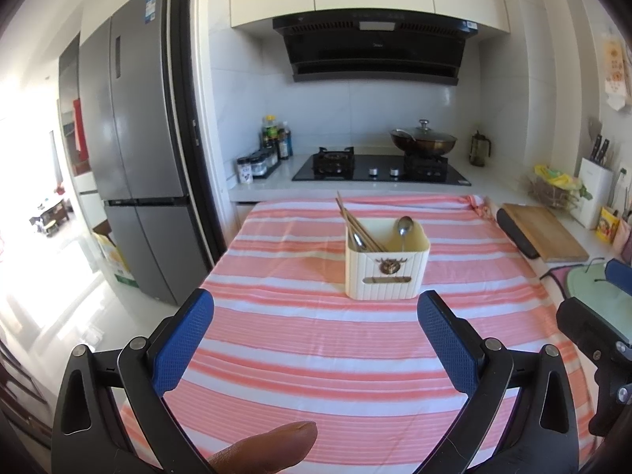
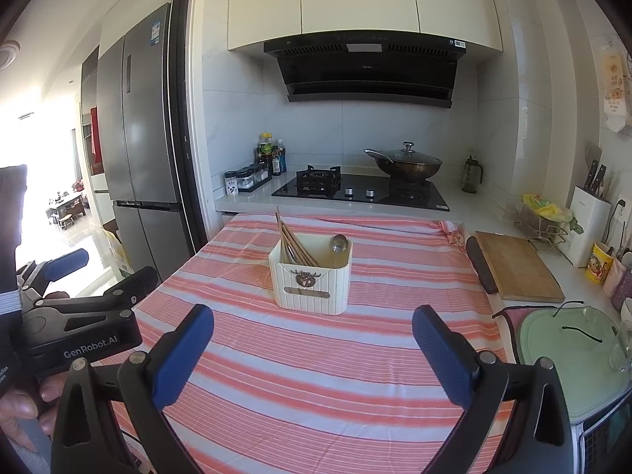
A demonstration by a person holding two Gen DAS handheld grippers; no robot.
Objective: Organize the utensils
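Where the left wrist camera looked along its fingers, the left gripper [image 1: 316, 339] hung with its blue pads wide apart and nothing between them, above the near half of the striped cloth [image 1: 276, 355]. The cream holder [image 1: 386, 272] stood upright past the middle of the table, well ahead of the fingertips. Wooden chopsticks [image 1: 357, 225] leaned to its left side and a metal spoon [image 1: 404, 226] stood bowl-up to the right, all already inside the box; no loose utensil showed on the cloth. I judged the chopsticks light, stiff and thin, easiest pinched across the bare upper ends above the rim. The spoon looked smooth and likely slippery, best taken at the neck under the bowl. The holder seemed light ribbed plastic that could tip if a utensil were dragged sideways.

As the right wrist camera showed it, the right gripper [image 2: 314, 339] was likewise spread and empty, short of the holder [image 2: 311, 276]. The chopsticks [image 2: 290, 241] fanned left and the spoon [image 2: 339, 244] rose at the right corner. The left gripper [image 2: 63, 272] sat off the table's left edge. This fitted either utensils sorted into the box or a box waiting to be emptied
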